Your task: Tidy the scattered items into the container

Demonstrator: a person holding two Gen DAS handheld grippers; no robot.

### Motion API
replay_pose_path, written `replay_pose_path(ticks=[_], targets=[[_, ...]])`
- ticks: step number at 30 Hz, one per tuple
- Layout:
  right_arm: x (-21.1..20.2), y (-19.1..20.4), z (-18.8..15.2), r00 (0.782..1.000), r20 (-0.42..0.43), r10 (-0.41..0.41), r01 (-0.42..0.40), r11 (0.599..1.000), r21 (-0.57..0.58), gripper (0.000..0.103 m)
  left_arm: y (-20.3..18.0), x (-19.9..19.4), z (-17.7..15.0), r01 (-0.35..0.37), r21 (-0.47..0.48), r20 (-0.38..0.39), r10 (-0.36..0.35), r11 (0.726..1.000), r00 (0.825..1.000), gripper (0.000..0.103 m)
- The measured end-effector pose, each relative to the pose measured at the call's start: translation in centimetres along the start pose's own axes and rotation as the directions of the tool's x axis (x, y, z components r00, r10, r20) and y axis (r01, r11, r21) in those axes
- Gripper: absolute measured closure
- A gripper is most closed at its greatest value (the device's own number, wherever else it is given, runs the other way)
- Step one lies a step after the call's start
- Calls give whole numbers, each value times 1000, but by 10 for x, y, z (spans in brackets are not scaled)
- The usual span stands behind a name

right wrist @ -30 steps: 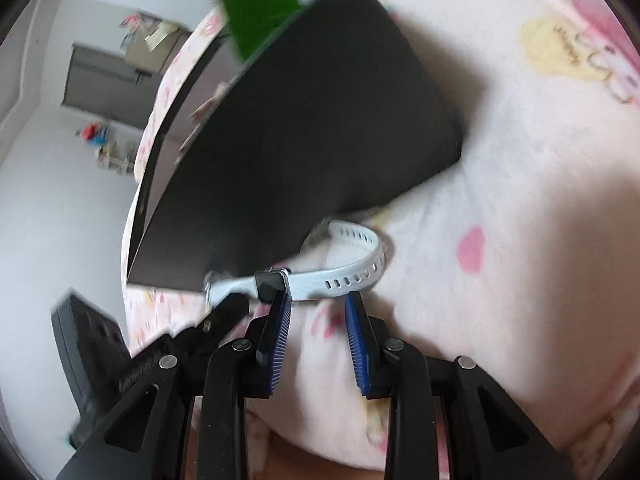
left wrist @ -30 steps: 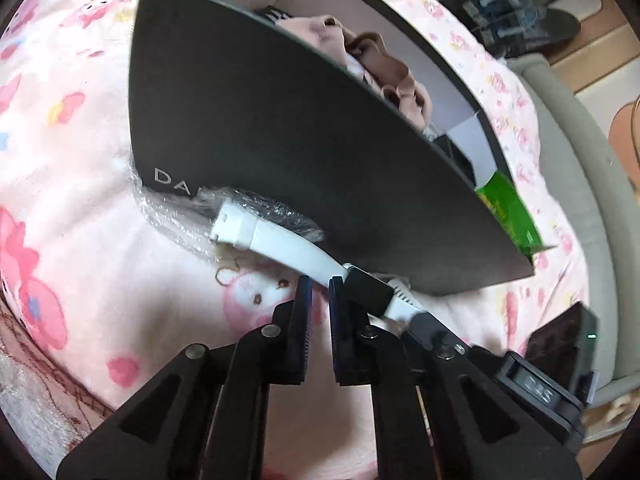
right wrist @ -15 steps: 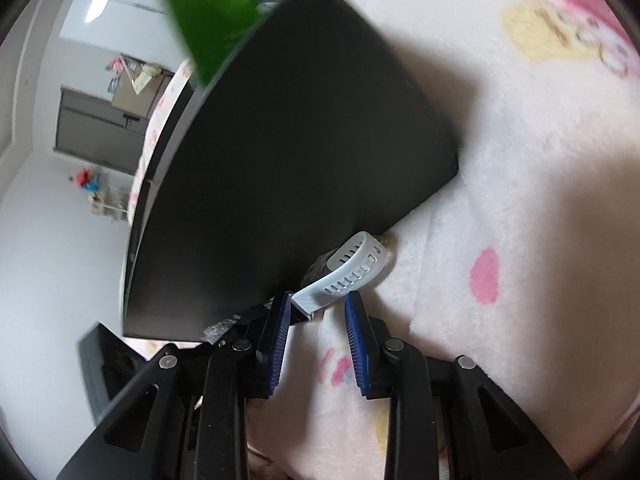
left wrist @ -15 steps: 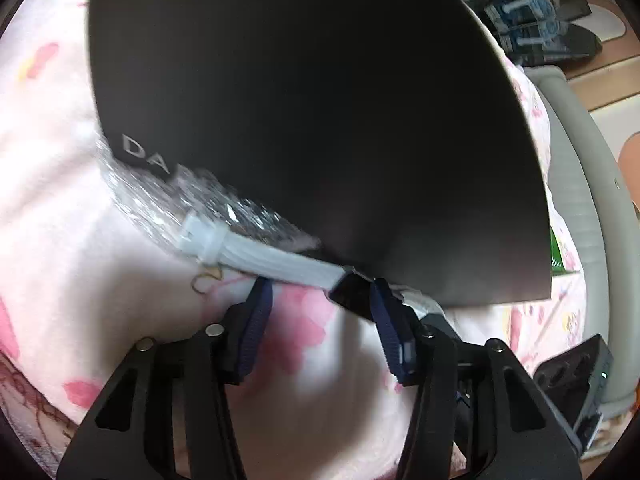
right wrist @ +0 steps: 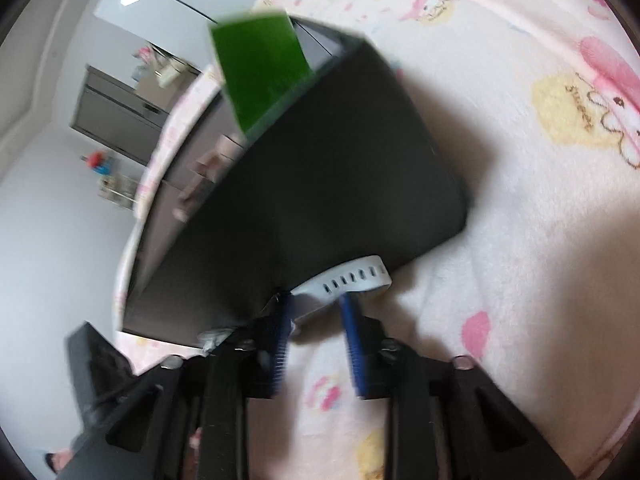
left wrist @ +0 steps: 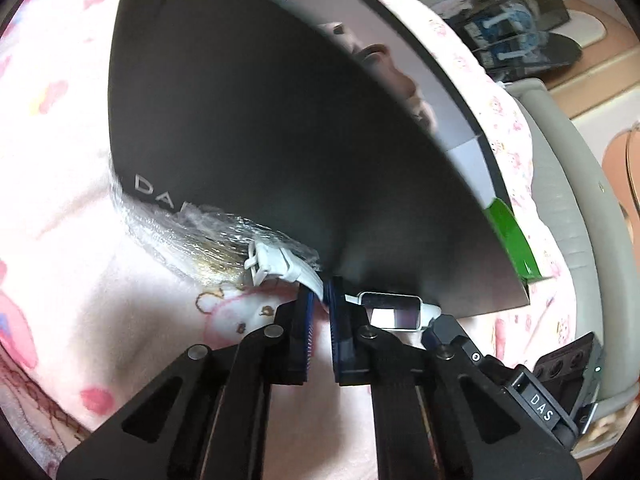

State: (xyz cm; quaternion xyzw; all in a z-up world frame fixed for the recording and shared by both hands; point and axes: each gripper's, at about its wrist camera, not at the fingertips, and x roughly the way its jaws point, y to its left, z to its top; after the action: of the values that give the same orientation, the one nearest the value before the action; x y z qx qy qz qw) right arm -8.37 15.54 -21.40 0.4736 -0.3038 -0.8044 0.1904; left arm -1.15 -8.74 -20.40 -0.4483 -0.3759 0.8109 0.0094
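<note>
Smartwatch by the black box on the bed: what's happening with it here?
A person is working a white smartwatch lying on the pink blanket against the black box. The left tool is shut on the buckle strap. The right tool is closing around the perforated strap, whose end sits between its pads without being pinched yet. The watch is not in the box.

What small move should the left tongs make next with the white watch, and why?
Probably lift it up and over the black box wall. The left tongs already pinch the white watch by its strap, while the right tongs are closing around the other strap end beside that wall.
</note>
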Motion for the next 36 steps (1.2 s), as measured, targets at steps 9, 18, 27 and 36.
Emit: replay_pose_path(ticks=[9, 18, 27, 36], targets=[[-32, 9, 1, 996, 63, 70, -68, 997, -47, 90, -3, -19, -3, 33, 32, 34, -34, 999, 999, 100], [-7, 11, -22, 982, -183, 40, -30, 998, 57, 87, 9, -37, 16, -144, -49, 148, 149, 988, 978, 100], [28, 6, -15, 982, -169, 80, -56, 988, 144, 71, 33, -20, 26, -217, -129, 83, 228, 968, 970, 83], [72, 24, -28, 982, -187, 24, -20, 1000, 21, 72, 31, -6, 31, -226, -134, 74, 237, 965, 969, 74]])
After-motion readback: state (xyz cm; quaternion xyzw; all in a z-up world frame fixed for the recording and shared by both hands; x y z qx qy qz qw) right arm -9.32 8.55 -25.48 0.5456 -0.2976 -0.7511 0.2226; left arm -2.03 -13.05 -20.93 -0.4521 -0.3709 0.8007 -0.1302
